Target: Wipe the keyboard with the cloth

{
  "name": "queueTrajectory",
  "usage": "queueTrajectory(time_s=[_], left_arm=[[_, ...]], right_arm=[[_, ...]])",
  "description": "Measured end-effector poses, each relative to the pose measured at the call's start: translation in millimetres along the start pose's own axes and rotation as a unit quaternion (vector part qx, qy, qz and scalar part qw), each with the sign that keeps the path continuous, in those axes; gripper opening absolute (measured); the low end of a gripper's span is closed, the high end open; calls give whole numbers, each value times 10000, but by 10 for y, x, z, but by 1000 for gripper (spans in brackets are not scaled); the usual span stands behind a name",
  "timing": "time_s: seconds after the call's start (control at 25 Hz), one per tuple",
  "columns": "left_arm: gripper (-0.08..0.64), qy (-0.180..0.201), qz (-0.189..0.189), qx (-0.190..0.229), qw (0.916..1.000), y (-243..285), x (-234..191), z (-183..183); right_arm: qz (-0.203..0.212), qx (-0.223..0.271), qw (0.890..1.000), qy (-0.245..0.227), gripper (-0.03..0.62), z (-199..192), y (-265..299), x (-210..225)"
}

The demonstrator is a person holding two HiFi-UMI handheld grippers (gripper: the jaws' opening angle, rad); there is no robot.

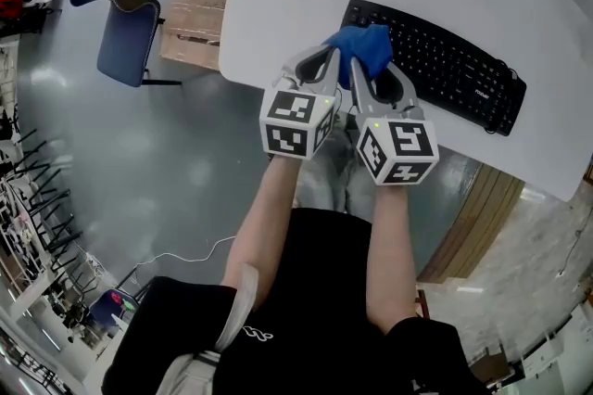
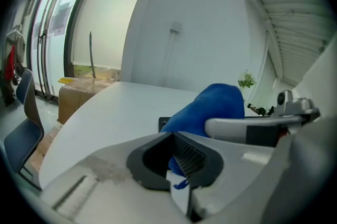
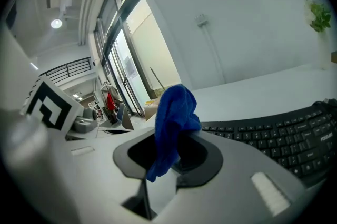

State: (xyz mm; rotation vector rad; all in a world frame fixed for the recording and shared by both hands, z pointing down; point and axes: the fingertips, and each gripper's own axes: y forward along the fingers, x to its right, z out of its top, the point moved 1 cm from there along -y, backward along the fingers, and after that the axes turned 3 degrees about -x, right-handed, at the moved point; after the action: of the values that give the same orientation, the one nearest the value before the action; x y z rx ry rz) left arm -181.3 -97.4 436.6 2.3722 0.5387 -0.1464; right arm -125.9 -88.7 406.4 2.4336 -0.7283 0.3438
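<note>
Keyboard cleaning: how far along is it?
Done: blue cloth picked up, left gripper and right gripper both shut on it. In hand: cloth bunched over one end of the keyboard. Left: seemingly the whole sweep along the keys.

A black short-sleeved T-shirt (image 1: 324, 282) is worn, and a pale strap (image 1: 233, 319) is seen running over one shoulder, beside a small white logo (image 1: 252, 334) printed on black fabric. The left gripper (image 1: 324, 59) and the right gripper (image 1: 373, 70) are made of light grey plastic with curved fingers. Each is topped by a white cube (image 1: 298, 121) printed with black square markers. In the gripper views the jaw openings are lined in dark grey, and a ribbed pad (image 2: 188, 157) is shown on the left one.
</note>
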Motion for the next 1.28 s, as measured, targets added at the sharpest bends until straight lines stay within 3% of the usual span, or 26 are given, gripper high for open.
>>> queueTrajectory(time_s=[0.4, 0.68, 0.88, 1.28], left_arm=[[-5, 150, -239, -527, 9982, 312, -340, -453], [-3, 398, -355, -722, 9960, 419, -219, -441], [-3, 262, -405, -642, 9968, 475, -159, -422], [-3, 641, -641, -776, 9929, 561, 158, -429]], right_arm=[[-274, -322, 9983, 403, 91, -497, 471, 46], [-460, -324, 9961, 675, 91, -543, 394, 225], [-524, -285, 9950, 796, 91, -612, 336, 321], [-784, -173, 9921, 966, 91, -627, 122, 541]])
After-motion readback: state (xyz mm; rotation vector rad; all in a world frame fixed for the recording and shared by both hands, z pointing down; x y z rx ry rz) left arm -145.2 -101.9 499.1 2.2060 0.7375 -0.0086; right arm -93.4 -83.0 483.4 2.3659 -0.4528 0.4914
